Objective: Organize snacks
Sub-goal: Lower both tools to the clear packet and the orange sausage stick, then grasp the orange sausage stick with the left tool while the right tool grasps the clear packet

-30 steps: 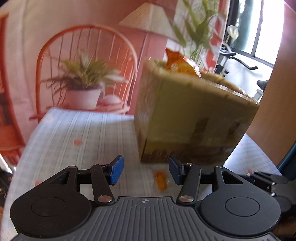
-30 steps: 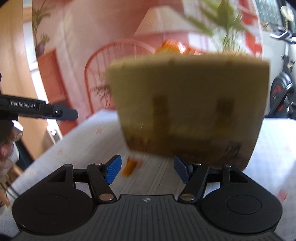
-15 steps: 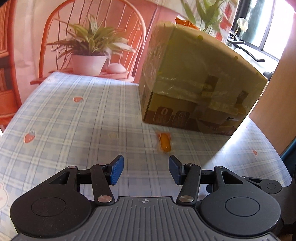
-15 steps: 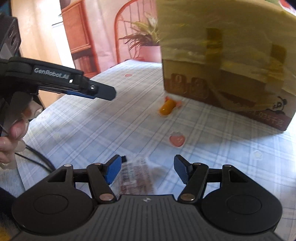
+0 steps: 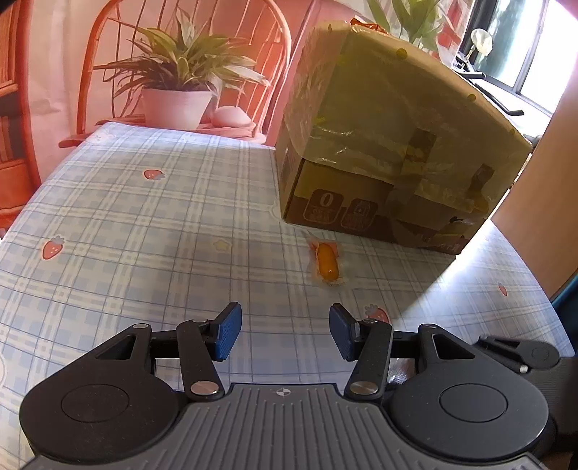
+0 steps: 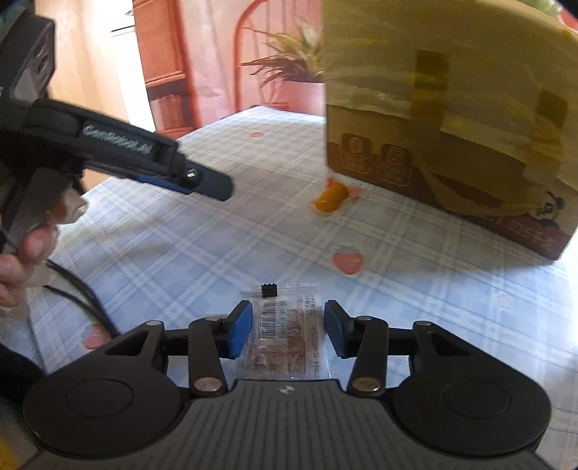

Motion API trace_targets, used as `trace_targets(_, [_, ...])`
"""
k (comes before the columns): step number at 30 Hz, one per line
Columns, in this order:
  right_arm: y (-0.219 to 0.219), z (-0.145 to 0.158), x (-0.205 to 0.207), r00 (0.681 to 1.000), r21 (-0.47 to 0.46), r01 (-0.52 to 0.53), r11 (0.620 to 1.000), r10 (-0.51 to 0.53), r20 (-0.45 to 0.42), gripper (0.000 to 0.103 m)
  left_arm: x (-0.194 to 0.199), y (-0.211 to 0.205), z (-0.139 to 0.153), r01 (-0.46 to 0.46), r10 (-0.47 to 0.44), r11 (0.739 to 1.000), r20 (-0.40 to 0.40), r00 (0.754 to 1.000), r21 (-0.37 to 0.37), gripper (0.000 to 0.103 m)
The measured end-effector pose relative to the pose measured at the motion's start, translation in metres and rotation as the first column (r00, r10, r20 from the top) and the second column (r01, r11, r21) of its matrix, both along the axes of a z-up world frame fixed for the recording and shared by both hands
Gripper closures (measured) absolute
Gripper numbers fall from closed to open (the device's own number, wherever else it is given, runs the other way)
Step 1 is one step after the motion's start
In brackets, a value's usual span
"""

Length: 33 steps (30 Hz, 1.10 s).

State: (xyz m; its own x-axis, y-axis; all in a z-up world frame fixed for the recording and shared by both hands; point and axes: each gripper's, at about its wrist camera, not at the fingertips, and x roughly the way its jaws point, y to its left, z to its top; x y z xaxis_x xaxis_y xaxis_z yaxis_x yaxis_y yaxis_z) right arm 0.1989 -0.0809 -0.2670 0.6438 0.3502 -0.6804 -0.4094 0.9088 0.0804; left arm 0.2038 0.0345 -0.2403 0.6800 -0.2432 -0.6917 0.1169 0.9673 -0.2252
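Note:
A small orange wrapped snack [image 5: 326,263] lies on the checked tablecloth just in front of a taped cardboard box [image 5: 390,144]; it also shows in the right wrist view [image 6: 330,196], next to the box [image 6: 451,119]. My left gripper [image 5: 285,334] is open and empty, hovering short of the orange snack. My right gripper [image 6: 288,334] is open, low over a clear-wrapped brown snack with a barcode [image 6: 285,336] that lies flat between its fingers, untouched. An orange bag [image 5: 365,25] sticks out of the box top.
The left gripper's body [image 6: 119,148] and the hand holding it fill the left of the right wrist view, with a black cable [image 6: 83,289] on the cloth. A potted plant [image 5: 177,90] on a chair stands behind the table's far edge.
Both grippers have pulled back from the box and dropped toward the table. The right one has come down around the clear-wrapped snack. The jaws stay open.

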Motion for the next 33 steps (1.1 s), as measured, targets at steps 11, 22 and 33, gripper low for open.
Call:
trace_targets(11, [-0.072, -0.005, 0.032, 0.963, 0.024, 0.267, 0.963, -0.267, 0.026, 0.057, 0.036, -0.025, -0.009, 0.073, -0.073, 0.997, 0.0, 0.997, -0.006, 0.047])
trace_targets(22, [-0.079, -0.009, 0.026, 0.957, 0.047, 0.283, 0.958, -0.285, 0.055, 0.056, 0.085, -0.05, -0.025, 0.02, -0.021, 1.0, 0.01, 1.0, 0.024, 0.052])
trace_targets(33, [-0.079, -0.009, 0.029, 0.96, 0.057, 0.272, 0.961, -0.275, 0.055, 0.056, 0.083, -0.055, -0.037, 0.04, -0.04, 0.998, 0.005, 0.999, 0.054, 0.082])
